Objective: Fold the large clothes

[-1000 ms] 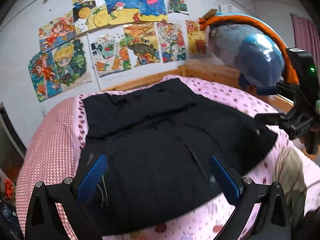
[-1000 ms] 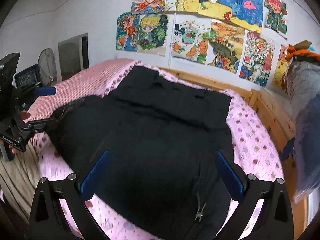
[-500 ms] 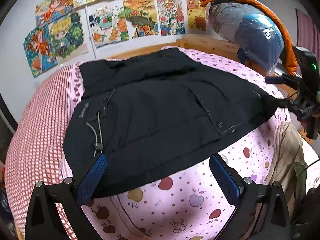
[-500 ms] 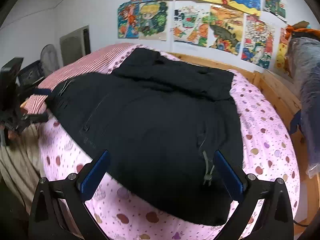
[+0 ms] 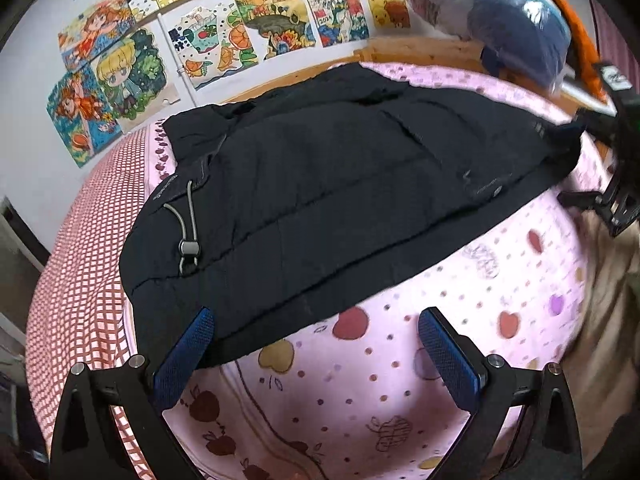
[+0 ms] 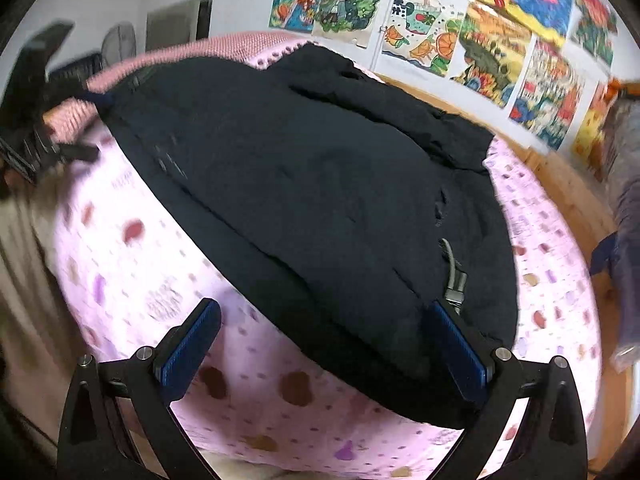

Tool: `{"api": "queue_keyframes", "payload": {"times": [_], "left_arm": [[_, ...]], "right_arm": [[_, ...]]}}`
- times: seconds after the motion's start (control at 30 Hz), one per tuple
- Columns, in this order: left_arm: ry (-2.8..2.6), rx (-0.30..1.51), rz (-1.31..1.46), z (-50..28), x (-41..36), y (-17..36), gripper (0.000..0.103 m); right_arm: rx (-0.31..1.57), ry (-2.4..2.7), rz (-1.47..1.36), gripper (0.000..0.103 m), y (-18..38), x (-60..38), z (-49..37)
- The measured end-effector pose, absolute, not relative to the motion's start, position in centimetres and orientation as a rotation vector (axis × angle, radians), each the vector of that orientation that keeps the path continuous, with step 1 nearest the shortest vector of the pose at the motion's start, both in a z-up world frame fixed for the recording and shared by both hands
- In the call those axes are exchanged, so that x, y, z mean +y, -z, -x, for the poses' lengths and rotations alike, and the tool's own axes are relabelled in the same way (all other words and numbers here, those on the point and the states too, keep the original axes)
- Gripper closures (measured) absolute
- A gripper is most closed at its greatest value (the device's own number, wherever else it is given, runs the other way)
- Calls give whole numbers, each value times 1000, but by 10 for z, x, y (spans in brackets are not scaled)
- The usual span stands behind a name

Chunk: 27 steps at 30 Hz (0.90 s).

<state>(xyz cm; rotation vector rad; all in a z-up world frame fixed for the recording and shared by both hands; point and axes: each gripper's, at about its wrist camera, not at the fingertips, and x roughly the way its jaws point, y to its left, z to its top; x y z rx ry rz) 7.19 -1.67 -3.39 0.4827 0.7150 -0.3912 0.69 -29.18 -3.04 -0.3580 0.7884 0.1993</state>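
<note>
black jacket [image 5: 340, 200] spread across the bed [image 5: 500, 300]; left gripper [image 5: 316, 344] and right gripper [image 6: 320, 336] gape empty at its near hem

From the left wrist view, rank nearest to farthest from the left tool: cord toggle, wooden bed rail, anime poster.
From the left tool:
1. Cord toggle, on the black jacket, left side.
2. Wooden bed rail, beyond the jacket, upper right.
3. Anime poster, on the wall, upper left.

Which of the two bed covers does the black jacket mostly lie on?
The black padded jacket lies mostly on the pink fruit-print sheet; the red-and-white checked cover lies beside it, barely overlapped.
</note>
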Motion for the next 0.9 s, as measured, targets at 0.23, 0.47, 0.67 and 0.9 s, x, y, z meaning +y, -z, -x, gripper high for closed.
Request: {"api": "queue_keyframes", "payload": {"times": [0.23,0.47,0.67,0.9], "left_arm": [[302,616,-541,-66,-23,34,0],[226,582,-580,-73,-25,42,0],[73,495,-584,-75,-20,34,0],[66,399,-602,-70,-20,24,4]], "right_arm": [[682,-56,462,2,28,-281,-1],[602,56,414,2,21,-286,-10],[565,64,244,2,11,-311,-17],[582,55,245,7,26,-329,-17]]}}
